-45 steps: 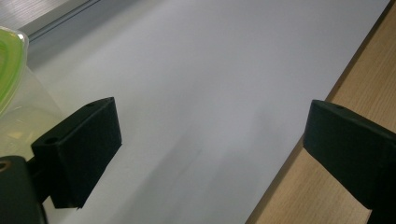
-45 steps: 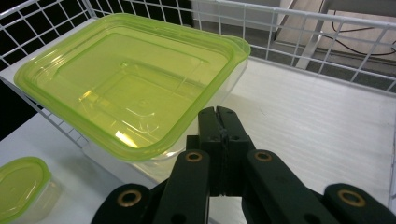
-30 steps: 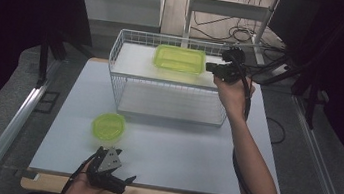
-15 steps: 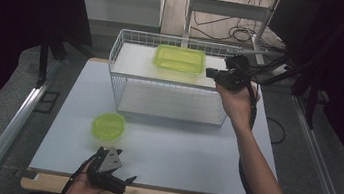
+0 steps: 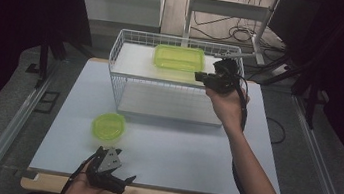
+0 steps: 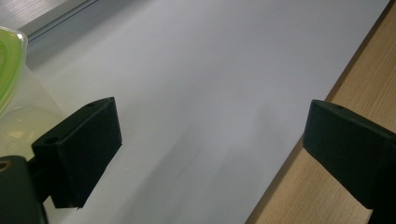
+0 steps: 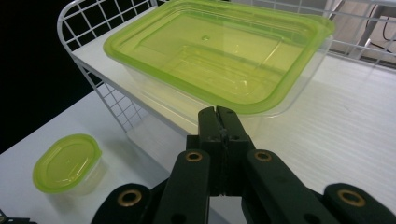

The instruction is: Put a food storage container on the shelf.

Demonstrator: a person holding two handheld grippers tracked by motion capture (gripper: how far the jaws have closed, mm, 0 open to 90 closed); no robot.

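R claw (image 5: 202,76) pulled back a bit from big green container (image 5: 179,57) on rack (image 5: 117,77), clamped empty. L claw (image 5: 122,171) wide apart, near edge, idle.

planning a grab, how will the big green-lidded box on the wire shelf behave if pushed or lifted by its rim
The rectangular box looks empty through its clear walls, so it is probably light and may slide on the smooth shelf board. Its thin lid lip would likely flex under the fingers. Broad and low, it seems unlikely to tip.

Small green-lidded container (image 6: 9,65) cut off at left gripper view's left edge.
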